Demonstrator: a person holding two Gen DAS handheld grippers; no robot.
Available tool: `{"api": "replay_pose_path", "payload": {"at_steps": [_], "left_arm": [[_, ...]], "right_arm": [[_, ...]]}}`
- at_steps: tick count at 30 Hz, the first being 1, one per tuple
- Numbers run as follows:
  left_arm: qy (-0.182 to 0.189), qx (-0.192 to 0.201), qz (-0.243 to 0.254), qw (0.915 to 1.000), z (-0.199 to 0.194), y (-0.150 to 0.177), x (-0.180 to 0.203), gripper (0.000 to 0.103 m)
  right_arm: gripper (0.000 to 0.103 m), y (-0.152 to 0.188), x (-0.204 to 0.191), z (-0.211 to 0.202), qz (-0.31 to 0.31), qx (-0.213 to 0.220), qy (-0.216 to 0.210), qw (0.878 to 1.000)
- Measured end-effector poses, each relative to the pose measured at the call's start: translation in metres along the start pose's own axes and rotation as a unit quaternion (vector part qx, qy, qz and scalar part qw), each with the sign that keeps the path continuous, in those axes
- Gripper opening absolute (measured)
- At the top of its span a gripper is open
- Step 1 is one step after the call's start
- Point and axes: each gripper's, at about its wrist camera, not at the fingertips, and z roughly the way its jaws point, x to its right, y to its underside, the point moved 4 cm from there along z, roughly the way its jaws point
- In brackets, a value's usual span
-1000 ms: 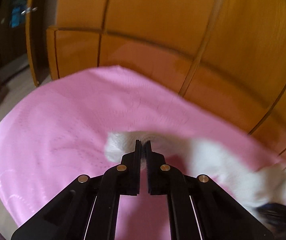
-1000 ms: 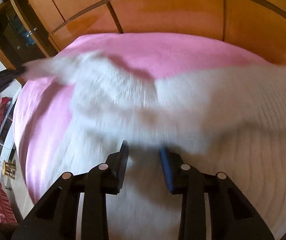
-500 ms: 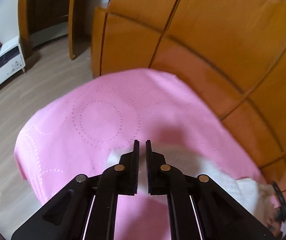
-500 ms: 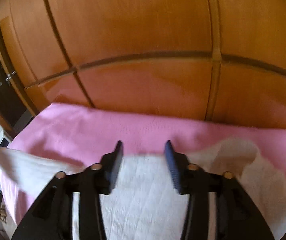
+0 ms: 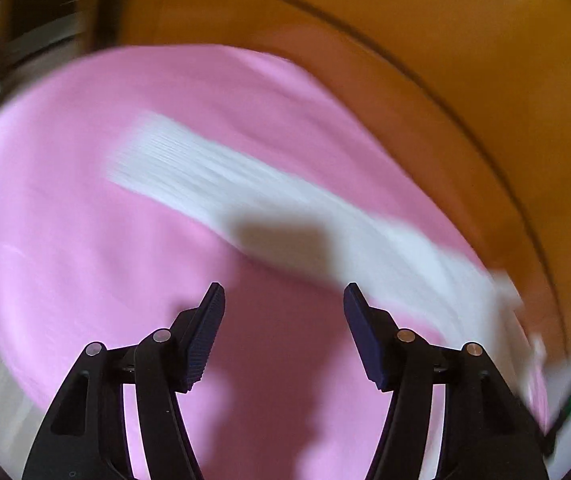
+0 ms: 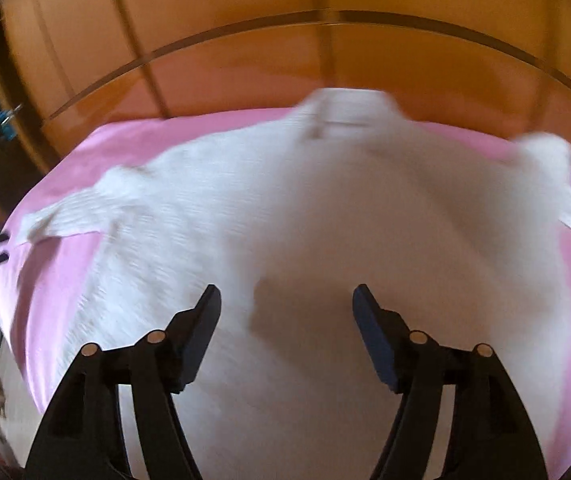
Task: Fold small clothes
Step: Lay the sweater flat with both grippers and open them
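The left gripper (image 5: 283,296) stood spread at the bottom centre of its view, its jaws having just been opening, with nothing between them but the pink cover (image 5: 65,208). A sleeve of the white knitted garment (image 5: 213,176) ran blurred from the middle left toward the lower right. In the right wrist view, the right gripper (image 6: 285,300) was also spread, its jaws having just been opening, above the garment's body, which lay flat across the centre. Orange wooden panels (image 6: 245,40) filled the top.
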Motion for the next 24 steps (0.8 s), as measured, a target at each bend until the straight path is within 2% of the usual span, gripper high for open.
{"api": "replay_pose_path", "payload": {"at_steps": [1,2,4,8,9,12,13,14,15,16,17,18,20,22,24], "left_arm": [[0.041,-0.013,0.029,0.9987,-0.001,0.025,0.024,0.06],[0.066,-0.026,0.049,0.9963,-0.001,0.044,0.04,0.06],[0.119,-0.061,0.087,0.9871,0.001,0.089,0.075,0.06],[0.186,-0.13,0.111,0.9675,0.005,0.161,0.116,0.06],[0.192,-0.142,0.115,0.9642,0.006,0.174,0.121,0.06],[0.194,-0.174,0.129,0.9566,0.004,0.215,0.128,0.059],[0.192,-0.175,0.133,0.9564,0.004,0.224,0.131,0.048],[0.189,-0.177,0.138,0.956,0.001,0.229,0.131,0.039],[0.186,-0.18,0.14,0.9556,0.0,0.229,0.131,0.017],[0.18,-0.181,0.141,0.9565,-0.001,0.23,0.13,0.012],[0.177,-0.176,0.14,0.9581,-0.003,0.229,0.13,0.01],[0.175,-0.168,0.141,0.9598,-0.007,0.226,0.13,0.009],[0.171,-0.15,0.139,0.9639,-0.012,0.212,0.124,0.008],[0.165,-0.133,0.129,0.9687,-0.021,0.193,0.111,0.008],[0.146,-0.128,0.13,0.9723,-0.028,0.191,0.1,0.008]], "right_arm": [[0.074,0.004,0.013,-0.01,0.009,0.007,0.019,1.0],[0.076,0.008,0.028,-0.02,0.019,0.013,0.037,0.999],[0.077,0.017,0.067,-0.041,0.056,0.017,0.07,0.996],[0.077,0.057,0.13,-0.073,0.112,0.005,0.126,0.986],[0.077,0.066,0.139,-0.078,0.121,0.0,0.126,0.985],[0.077,0.101,0.151,-0.086,0.155,-0.026,0.084,0.984],[0.076,0.112,0.149,-0.087,0.163,-0.035,0.063,0.984],[0.073,0.119,0.146,-0.088,0.167,-0.041,0.049,0.984],[0.064,0.127,0.144,-0.091,0.168,-0.044,0.035,0.984],[0.057,0.131,0.137,-0.092,0.163,-0.047,0.023,0.985],[0.035,0.133,0.129,-0.093,0.153,-0.051,0.009,0.987],[0.005,0.134,0.123,-0.094,0.147,-0.056,0.001,0.988],[0.006,0.131,0.112,-0.099,0.132,-0.056,-0.002,0.99],[0.005,0.119,0.105,-0.121,0.126,-0.022,-0.025,0.991],[0.005,0.111,0.103,-0.14,0.118,0.001,-0.037,0.992]]}}
